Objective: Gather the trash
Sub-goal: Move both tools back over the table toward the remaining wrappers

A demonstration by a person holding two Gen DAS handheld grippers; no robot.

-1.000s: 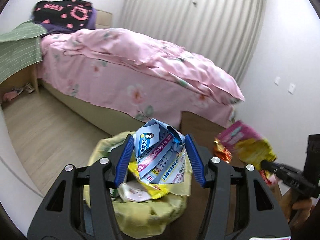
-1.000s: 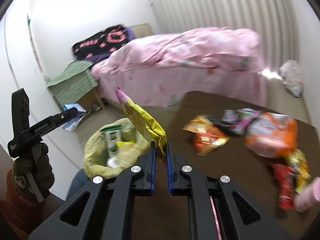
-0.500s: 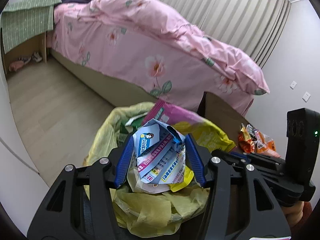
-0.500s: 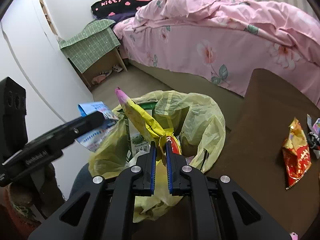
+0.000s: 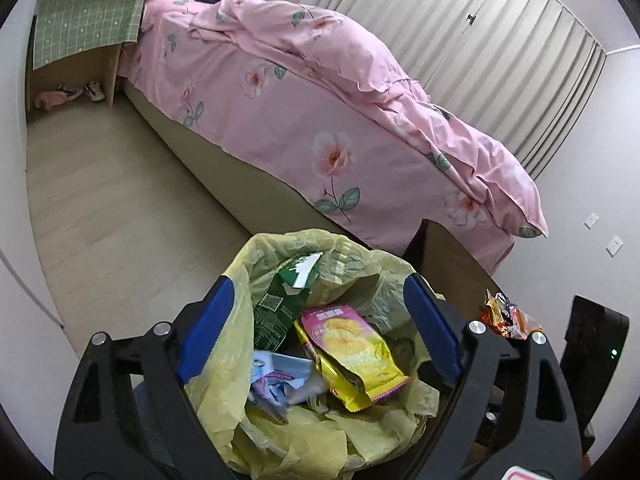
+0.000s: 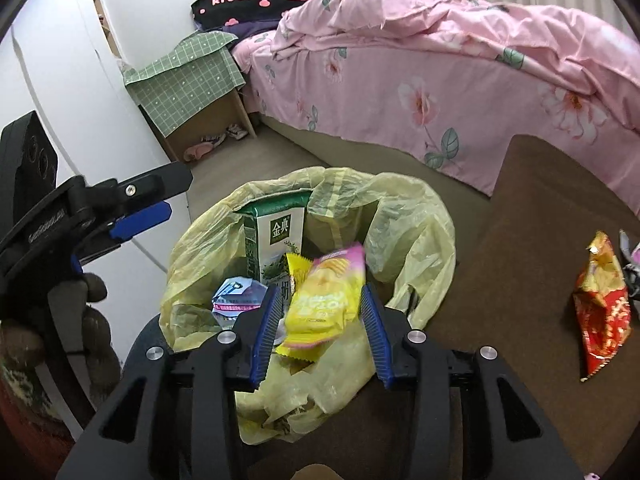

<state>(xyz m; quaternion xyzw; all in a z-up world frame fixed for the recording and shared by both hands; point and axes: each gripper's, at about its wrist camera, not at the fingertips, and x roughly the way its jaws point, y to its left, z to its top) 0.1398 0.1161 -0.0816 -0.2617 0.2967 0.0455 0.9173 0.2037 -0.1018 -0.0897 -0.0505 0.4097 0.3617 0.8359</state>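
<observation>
A yellow trash bag [image 5: 256, 264] [image 6: 416, 216] stands open below both grippers. Inside it are a green carton [image 5: 280, 312] [image 6: 276, 236], a blue-and-white packet [image 5: 276, 376] [image 6: 236, 296] and a pink-and-yellow chip bag [image 5: 352, 356]. My left gripper [image 5: 316, 296] hangs over the bag's mouth with its jaws opening wide and nothing held; it also shows at the left of the right wrist view [image 6: 160, 200]. My right gripper [image 6: 320, 298] has its jaws opening. The chip bag [image 6: 328, 304] is blurred and loose between them, clear of the pads, over the bag.
A brown table [image 6: 540, 220] at the right carries a red snack bag [image 6: 604, 312] and other wrappers [image 5: 508, 316]. Beyond the bag is a bed with a pink floral cover [image 5: 320, 120]. A cabinet under a green cloth [image 6: 188, 80] stands at the back left, with bare floor [image 5: 120, 200] between.
Both grippers sank toward the bag and opened. The blue-and-white packet left my left gripper and lies in the bag. The chip bag came free of my right gripper.
</observation>
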